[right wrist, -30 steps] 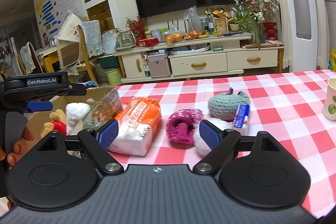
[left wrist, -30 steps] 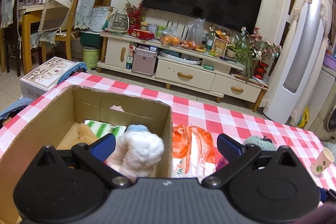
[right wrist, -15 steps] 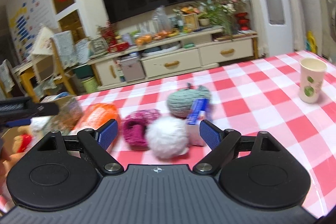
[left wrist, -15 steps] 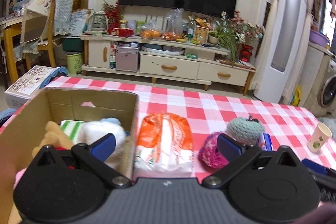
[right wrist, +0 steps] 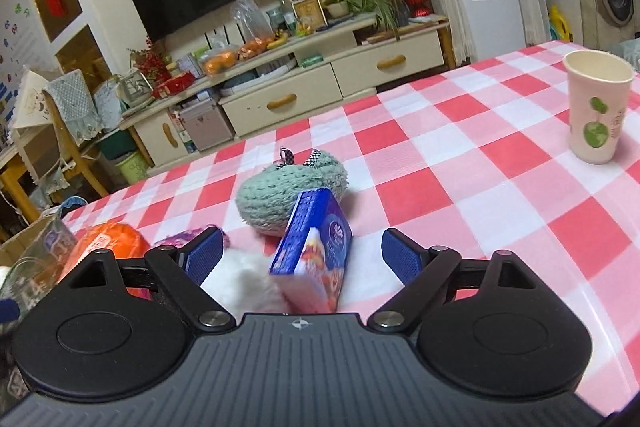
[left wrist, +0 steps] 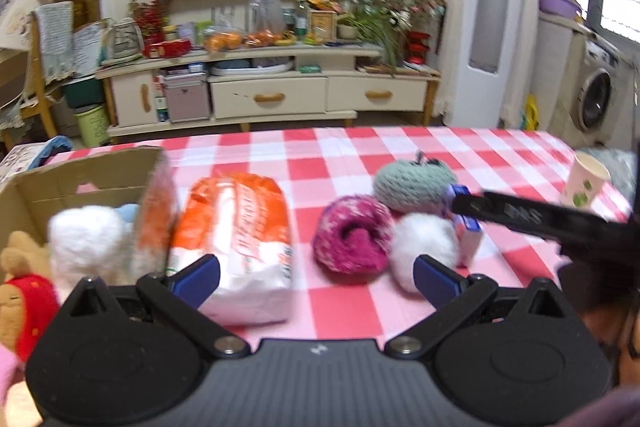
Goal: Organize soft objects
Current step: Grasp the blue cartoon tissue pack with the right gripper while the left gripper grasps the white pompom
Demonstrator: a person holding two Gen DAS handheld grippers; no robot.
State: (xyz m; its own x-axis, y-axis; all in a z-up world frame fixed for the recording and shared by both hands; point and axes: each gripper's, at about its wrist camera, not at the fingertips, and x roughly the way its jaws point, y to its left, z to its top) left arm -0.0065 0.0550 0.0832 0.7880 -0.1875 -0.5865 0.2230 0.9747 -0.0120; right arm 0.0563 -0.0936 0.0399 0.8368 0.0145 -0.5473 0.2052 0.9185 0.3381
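Note:
A cardboard box (left wrist: 84, 179) at the left holds a white plush (left wrist: 86, 243), a tan bear in red (left wrist: 24, 291) and other soft toys. On the checked cloth beside it lie an orange tissue pack (left wrist: 236, 235), a magenta fuzzy piece (left wrist: 352, 239), a white pompom (left wrist: 424, 247), a green knitted plush (left wrist: 412, 181) and a small blue carton (right wrist: 316, 239). My left gripper (left wrist: 316, 279) is open above the cloth's near edge, holding nothing. My right gripper (right wrist: 302, 255) is open, its jaws on either side of the blue carton and the pompom (right wrist: 248, 287), without touching them.
A paper cup (right wrist: 596, 107) stands at the right on the red-and-white tablecloth (right wrist: 460, 155). Past the table's far edge are a TV stand (left wrist: 272, 95) and a washing machine (left wrist: 596, 99). One finger (left wrist: 520, 215) of the right gripper crosses the left wrist view.
My left gripper swung right, from over the box to facing the loose items. My right gripper moved forward and down until the blue carton sat between its open jaws.

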